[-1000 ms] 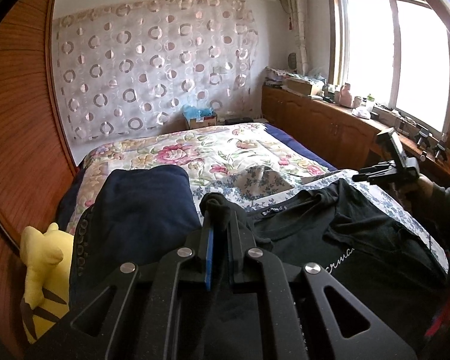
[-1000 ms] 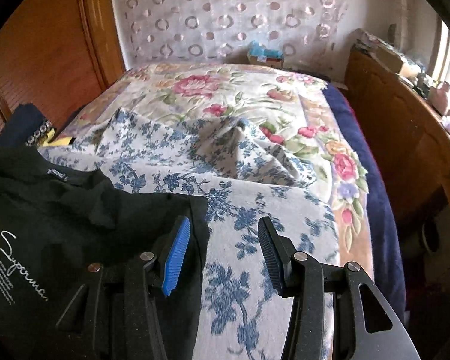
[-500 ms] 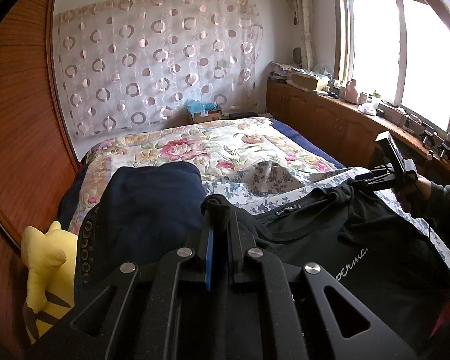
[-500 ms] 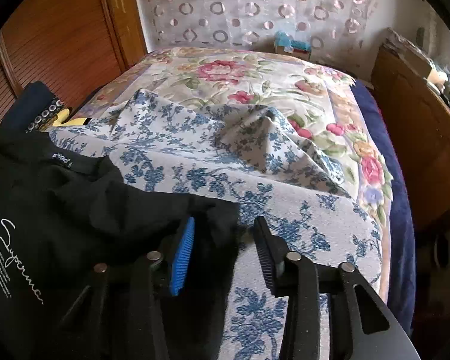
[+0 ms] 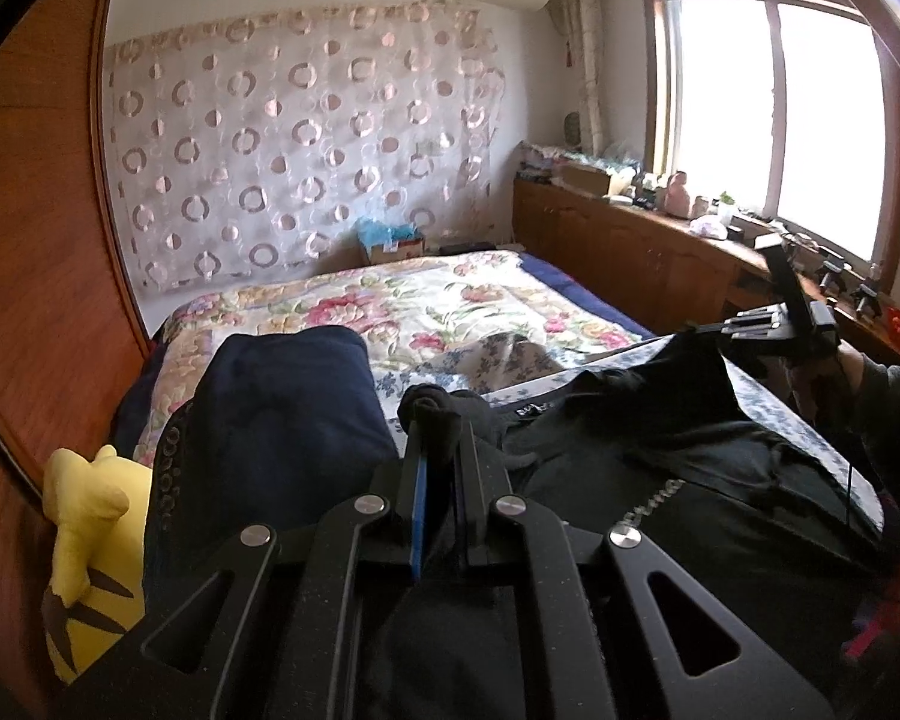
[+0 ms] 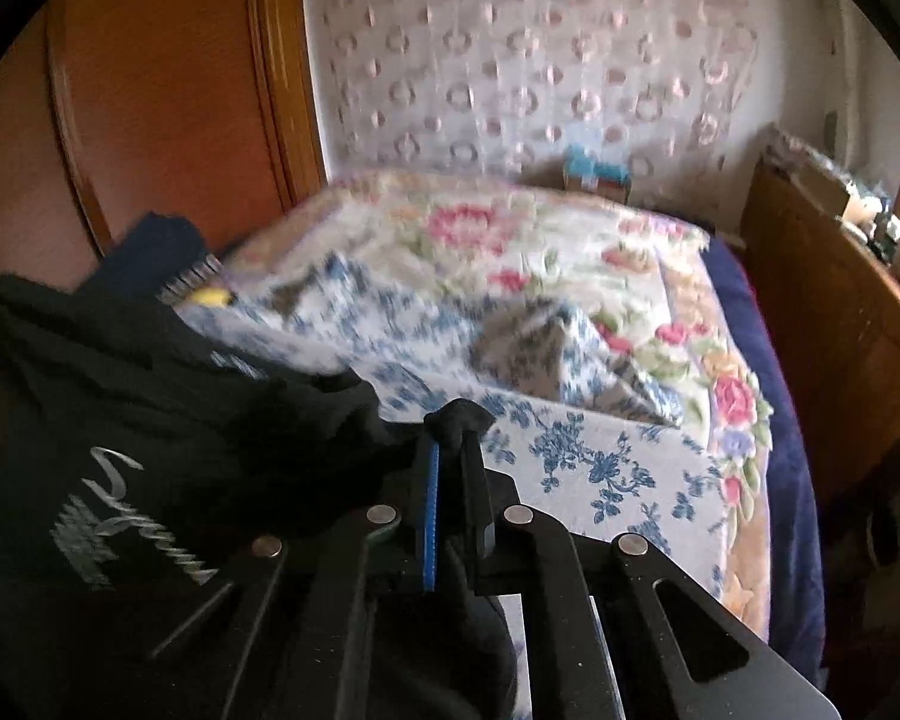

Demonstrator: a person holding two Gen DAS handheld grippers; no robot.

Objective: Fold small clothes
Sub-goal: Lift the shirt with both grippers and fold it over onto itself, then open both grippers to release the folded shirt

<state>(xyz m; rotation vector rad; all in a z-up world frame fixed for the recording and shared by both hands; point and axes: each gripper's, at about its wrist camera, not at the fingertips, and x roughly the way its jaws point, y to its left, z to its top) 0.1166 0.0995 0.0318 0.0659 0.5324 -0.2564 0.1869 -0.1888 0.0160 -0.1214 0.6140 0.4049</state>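
A black T-shirt (image 5: pixel 678 462) with white script lettering hangs stretched between both grippers above the blue-flowered sheet (image 5: pixel 780 402). My left gripper (image 5: pixel 441 420) is shut on a bunched corner of the shirt at bottom centre of the left wrist view. In that same view the right gripper (image 5: pixel 720 330) sits at the far right, held by a person's hand, pinching the shirt's other corner. In the right wrist view my right gripper (image 6: pixel 453 426) is shut on a fold of the black T-shirt (image 6: pixel 168 420), which drapes to the left. The blue-flowered sheet (image 6: pixel 582 456) lies beneath.
A folded navy garment (image 5: pixel 282 414) lies left of the shirt, and a yellow plush toy (image 5: pixel 84 540) rests beside it against the wooden wardrobe (image 5: pixel 36 276). A floral bedspread (image 5: pixel 426 306) covers the bed. A wooden cabinet (image 5: pixel 648 264) with clutter runs under the window on the right.
My right gripper has gone from open beside the shirt's edge to shut on it and has risen. The shirt has lifted off the sheet, with the left gripper still gripping.
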